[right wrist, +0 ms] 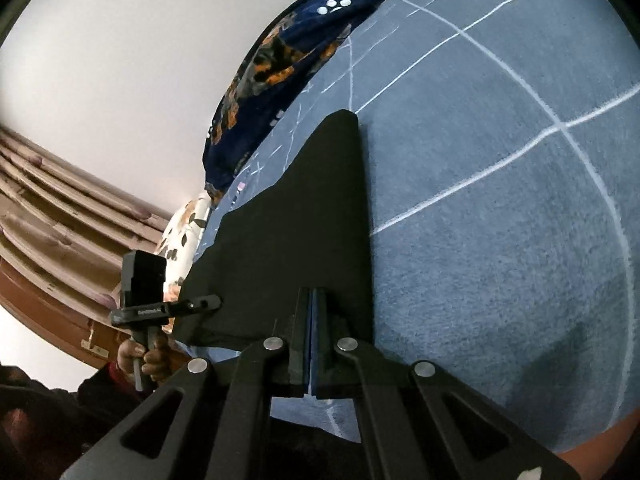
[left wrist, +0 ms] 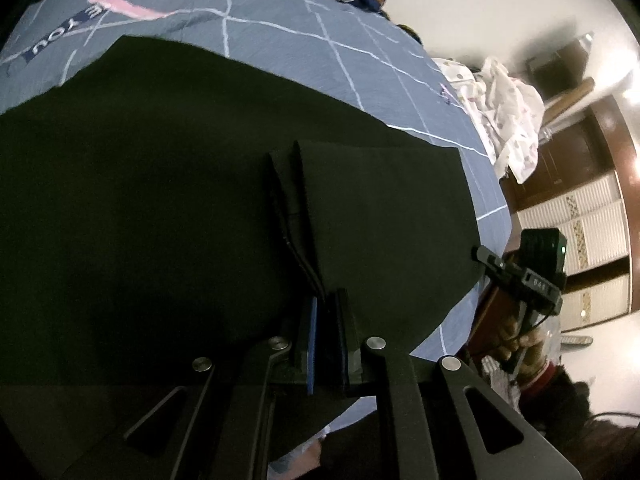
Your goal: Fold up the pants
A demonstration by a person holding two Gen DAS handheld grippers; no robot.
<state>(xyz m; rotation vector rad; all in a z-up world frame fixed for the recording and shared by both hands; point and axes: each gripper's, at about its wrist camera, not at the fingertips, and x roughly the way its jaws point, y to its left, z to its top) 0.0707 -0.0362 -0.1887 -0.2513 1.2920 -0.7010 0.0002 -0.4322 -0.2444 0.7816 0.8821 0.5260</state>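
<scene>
1. The black pants (left wrist: 160,200) lie flat on a blue sheet (left wrist: 300,44) with white lines, filling the near left of the left wrist view.
2. The left gripper (left wrist: 326,304) pinches a layered pants edge that stands up between its nearly closed fingers.
3. The right gripper (right wrist: 313,300) is pressed together on the near pants edge (right wrist: 300,220).
4. A dark floral blanket (right wrist: 280,68) lies at the sheet's far edge.
</scene>
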